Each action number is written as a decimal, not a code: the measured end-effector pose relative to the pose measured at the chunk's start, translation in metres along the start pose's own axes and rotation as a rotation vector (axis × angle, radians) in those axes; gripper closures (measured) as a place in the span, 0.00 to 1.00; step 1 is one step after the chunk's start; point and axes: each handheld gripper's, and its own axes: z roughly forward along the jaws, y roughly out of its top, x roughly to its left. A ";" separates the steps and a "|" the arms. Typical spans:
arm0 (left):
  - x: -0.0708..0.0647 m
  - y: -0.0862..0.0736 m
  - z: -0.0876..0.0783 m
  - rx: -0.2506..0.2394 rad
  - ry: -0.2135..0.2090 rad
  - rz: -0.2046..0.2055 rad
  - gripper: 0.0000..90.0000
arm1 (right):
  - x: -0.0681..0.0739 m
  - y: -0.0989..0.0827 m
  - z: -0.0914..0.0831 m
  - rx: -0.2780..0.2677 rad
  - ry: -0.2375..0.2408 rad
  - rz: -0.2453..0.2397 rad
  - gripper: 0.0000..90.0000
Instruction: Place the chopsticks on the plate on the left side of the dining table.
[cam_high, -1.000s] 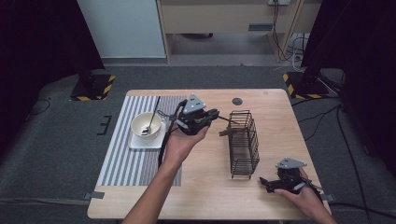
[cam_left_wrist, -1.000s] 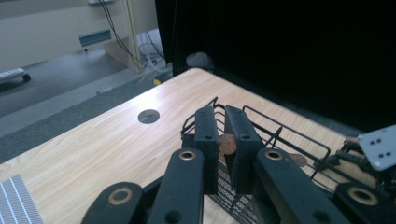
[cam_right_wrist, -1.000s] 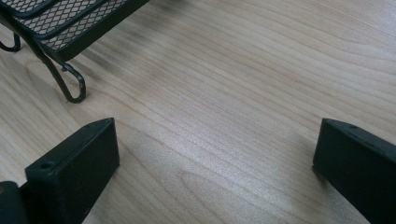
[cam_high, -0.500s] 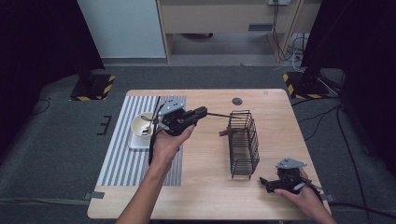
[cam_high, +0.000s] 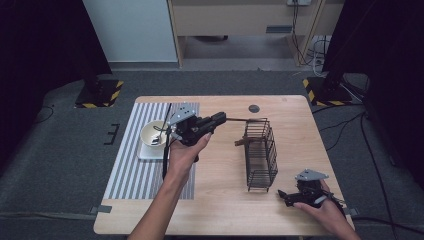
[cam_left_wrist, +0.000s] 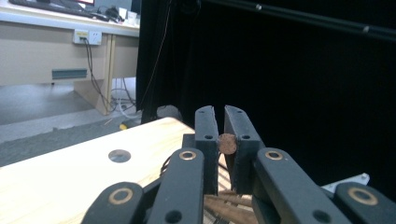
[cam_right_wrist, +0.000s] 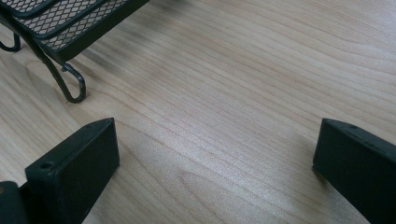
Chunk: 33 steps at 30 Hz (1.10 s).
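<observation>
Striped grey-and-white mat (cam_high: 125, 170) sits on the left part of the light wooden table (cam_high: 220, 200), with a cream bowl (cam_high: 150, 132) on a white square plate (cam_high: 146, 151). Something metal lies in the bowl, too small to make out, and the person's left hand partly covers the plate's right edge.

Next over, the left gripper (cam_high: 220, 117) is clamped tight on a thin brown wooden stick (cam_high: 242, 119). In the left gripper view you get the stick (cam_left_wrist: 227, 143) end-on, a round brown tip pinched between the two black jaws, so its length is hidden behind them. From the high view its long axis runs roughly level across the table, the free end pointing right toward the top rim of the black wire basket (cam_high: 261, 155), and it seems to reach that rim. More brown sticks show blurry at the bottom of the left gripper view, hard to say how many.

Far right, the right gripper (cam_high: 283, 194) rests low at the table's near corner, jaws wide apart with bare wood between them. The basket's curled wire foot (cam_right_wrist: 70, 84) is cut off at the top left of the right gripper view.
</observation>
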 end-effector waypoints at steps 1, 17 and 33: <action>0.000 0.000 0.001 -0.009 0.000 -0.005 0.93 | 0.000 0.000 0.000 0.000 0.000 -0.001 0.00; 0.012 -0.005 -0.016 -0.085 0.128 -0.032 0.93 | 0.000 0.000 0.000 0.001 0.000 -0.001 0.00; 0.045 -0.025 -0.067 -0.091 0.260 -0.063 0.93 | 0.000 0.000 0.000 0.000 0.000 0.000 0.00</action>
